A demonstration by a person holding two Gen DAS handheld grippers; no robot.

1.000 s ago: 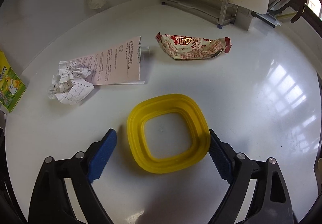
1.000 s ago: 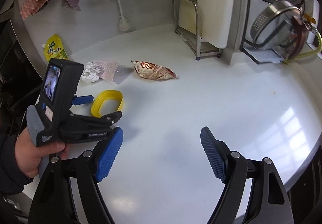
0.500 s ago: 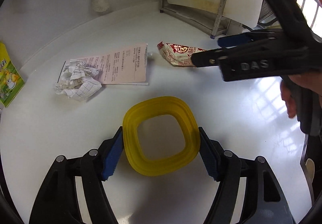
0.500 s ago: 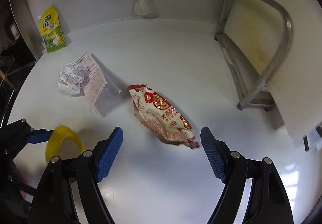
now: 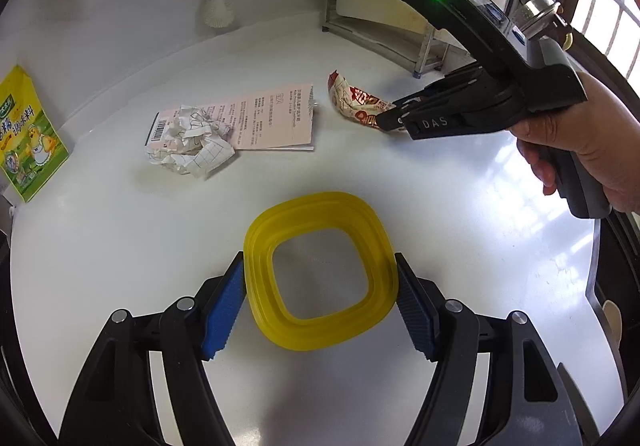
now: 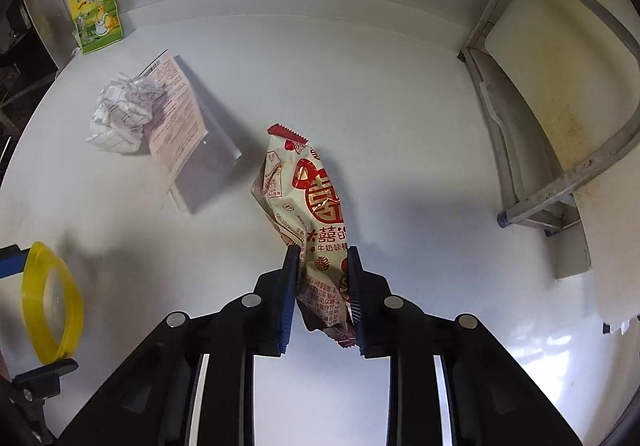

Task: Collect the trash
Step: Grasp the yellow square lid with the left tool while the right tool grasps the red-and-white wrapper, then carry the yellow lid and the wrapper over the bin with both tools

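My left gripper (image 5: 320, 302) is shut on a collapsed yellow silicone container (image 5: 320, 270), its blue pads pressing both sides, on the white counter (image 5: 100, 246). My right gripper (image 6: 323, 278) is shut on the near end of a red-and-cream snack wrapper (image 6: 308, 197); the wrapper also shows in the left wrist view (image 5: 356, 105) with the right gripper (image 5: 390, 117) on it. A crumpled paper ball (image 5: 188, 143) lies on a pink printed sheet (image 5: 268, 117) to the wrapper's left. The yellow container shows at the left edge of the right wrist view (image 6: 50, 306).
A yellow-green pouch (image 6: 96, 1) leans on the back wall at the left. A metal rack with a white cutting board (image 6: 560, 93) stands at the right. A white brush (image 5: 214, 5) hangs on the wall.
My right gripper moved in over the snack wrapper and closed on its near end. My left gripper stayed closed on the yellow container.
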